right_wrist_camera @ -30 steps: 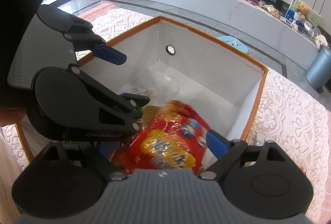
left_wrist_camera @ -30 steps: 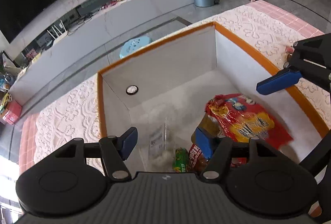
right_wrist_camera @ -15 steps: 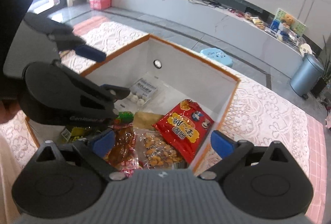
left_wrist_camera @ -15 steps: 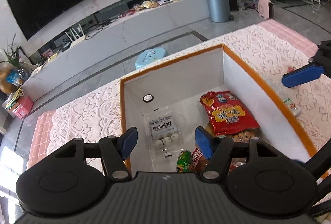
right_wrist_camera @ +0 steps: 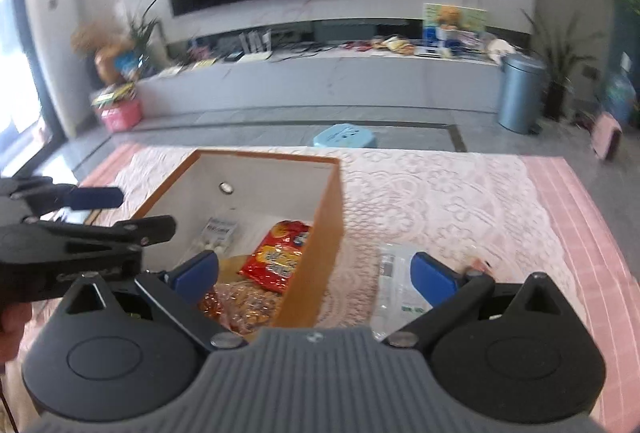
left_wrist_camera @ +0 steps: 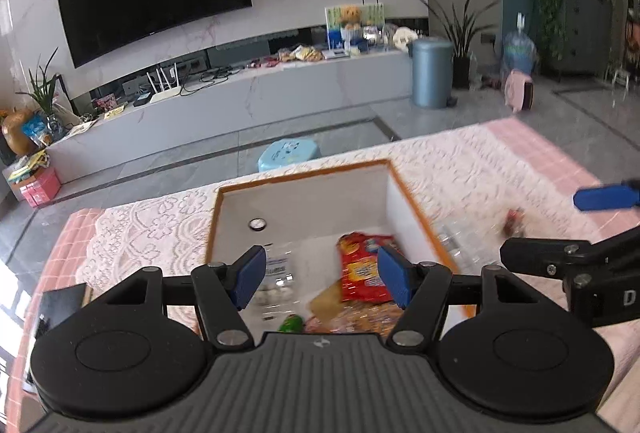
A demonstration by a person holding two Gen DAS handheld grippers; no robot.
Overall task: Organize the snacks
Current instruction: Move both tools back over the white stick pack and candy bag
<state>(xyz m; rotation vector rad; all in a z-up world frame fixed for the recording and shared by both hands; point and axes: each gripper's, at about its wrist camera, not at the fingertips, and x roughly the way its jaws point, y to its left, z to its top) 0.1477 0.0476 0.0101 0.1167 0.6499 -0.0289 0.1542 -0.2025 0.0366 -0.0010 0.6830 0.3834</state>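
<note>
Two grippers hang above the lace-covered worktop (right_wrist_camera: 440, 193), both with fingers spread and holding nothing. The left gripper (left_wrist_camera: 321, 275) sits over the orange-rimmed box (right_wrist_camera: 328, 233), which holds a red snack bag (right_wrist_camera: 280, 257), a clear pack of white balls (right_wrist_camera: 216, 233) and a packet of golden-brown snacks (right_wrist_camera: 244, 305). The right gripper (right_wrist_camera: 314, 275) straddles the box's right wall, with a clear wrapper (right_wrist_camera: 396, 281) and a small reddish item (right_wrist_camera: 478, 265) (too blurred to identify) lying outside on the lace. Judging by these leftovers, sorting is unfinished. The thin wrapper lies flat, so fingers closing on it may slip or snag the lace, and a low approach could knock the box wall.
</note>
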